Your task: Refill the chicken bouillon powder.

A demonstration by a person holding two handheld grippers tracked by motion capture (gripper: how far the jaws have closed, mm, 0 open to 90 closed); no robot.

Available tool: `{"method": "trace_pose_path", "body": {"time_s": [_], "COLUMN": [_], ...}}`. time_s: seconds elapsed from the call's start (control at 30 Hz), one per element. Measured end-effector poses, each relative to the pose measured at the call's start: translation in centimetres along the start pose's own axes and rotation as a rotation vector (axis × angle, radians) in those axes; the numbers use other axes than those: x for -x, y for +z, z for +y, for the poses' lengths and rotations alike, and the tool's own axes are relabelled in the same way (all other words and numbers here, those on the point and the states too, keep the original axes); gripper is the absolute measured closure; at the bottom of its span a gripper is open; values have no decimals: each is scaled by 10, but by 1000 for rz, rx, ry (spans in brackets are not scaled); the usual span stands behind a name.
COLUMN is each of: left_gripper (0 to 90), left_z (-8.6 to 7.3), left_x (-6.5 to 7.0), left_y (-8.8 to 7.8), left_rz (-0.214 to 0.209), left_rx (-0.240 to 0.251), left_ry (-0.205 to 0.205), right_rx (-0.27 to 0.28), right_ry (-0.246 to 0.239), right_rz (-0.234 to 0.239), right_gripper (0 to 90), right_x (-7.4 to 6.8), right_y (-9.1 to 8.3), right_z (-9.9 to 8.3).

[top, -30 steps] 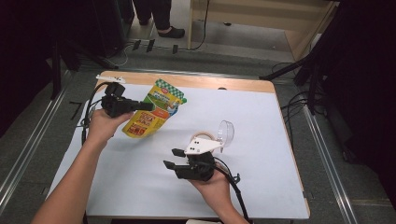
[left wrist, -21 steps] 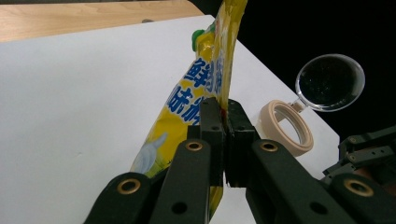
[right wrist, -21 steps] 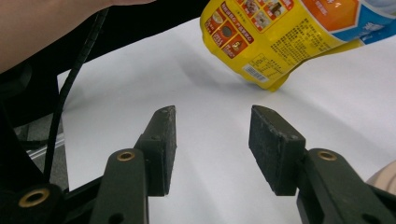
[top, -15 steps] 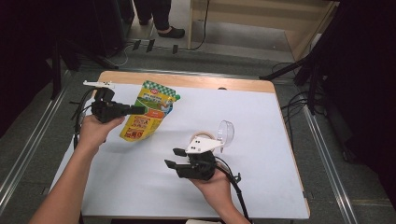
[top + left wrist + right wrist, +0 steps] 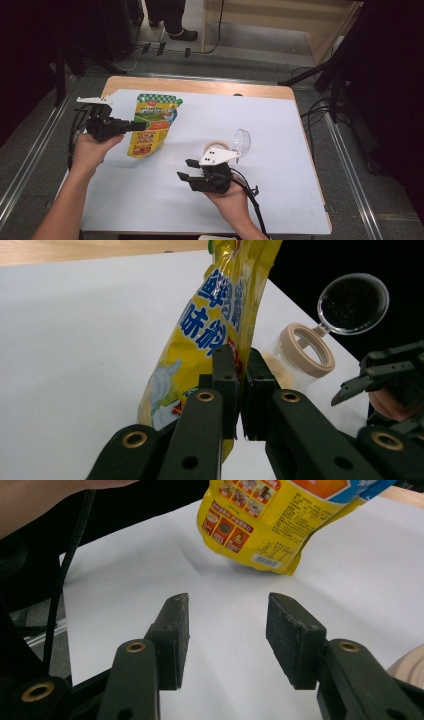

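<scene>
Pouch (image 5: 151,125) edge is pinched by the left gripper (image 5: 134,126) at the table's (image 5: 280,200) far left; the right gripper (image 5: 184,171) waits near centre, jaws apart and empty, bare white sheet between them. Left gripper view: closed jaws clamp the yellow pouch (image 5: 215,330), the open jar (image 5: 300,352) just beyond. Right gripper view: parted pads (image 5: 172,630) over bare sheet, the pouch's bottom edge (image 5: 260,535) farther off.

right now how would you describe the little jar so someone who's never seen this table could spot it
On the white-covered table, look just beyond the right gripper. There stands a small clear jar with a tan ring at its mouth and a round clear lid flipped open; the yellow pouch is flat and printed.
</scene>
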State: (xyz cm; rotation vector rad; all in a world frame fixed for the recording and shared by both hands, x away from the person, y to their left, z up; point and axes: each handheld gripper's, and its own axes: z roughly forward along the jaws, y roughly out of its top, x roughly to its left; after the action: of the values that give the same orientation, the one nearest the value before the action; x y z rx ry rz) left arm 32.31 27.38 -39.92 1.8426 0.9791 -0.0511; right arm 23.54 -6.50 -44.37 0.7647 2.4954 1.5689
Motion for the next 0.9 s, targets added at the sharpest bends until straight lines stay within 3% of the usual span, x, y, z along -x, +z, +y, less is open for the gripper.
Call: {"method": "trace_pose_path", "body": {"time_s": [0.17,0.47,0.67,0.9], "left_gripper": [834,774,715,683], "left_z": [-8,-8,-3,1], "left_x": [3,7,15,17], "left_y": [-8,-19,-20,-24], "left_rz": [10,21,42,32], "left_rx": [9,33,9,3], "left_ry": [-1,27,55,8], "right_rx": [-3,-6,-7,-12], "right_ry": [0,-10,-4,-6], "right_rz": [4,7,2,0], "right_gripper": [536,537,537,536], "right_x": [0,-2,0,1], "right_y": [1,2,0,-1], "right_z": [0,-1,0,1]}}
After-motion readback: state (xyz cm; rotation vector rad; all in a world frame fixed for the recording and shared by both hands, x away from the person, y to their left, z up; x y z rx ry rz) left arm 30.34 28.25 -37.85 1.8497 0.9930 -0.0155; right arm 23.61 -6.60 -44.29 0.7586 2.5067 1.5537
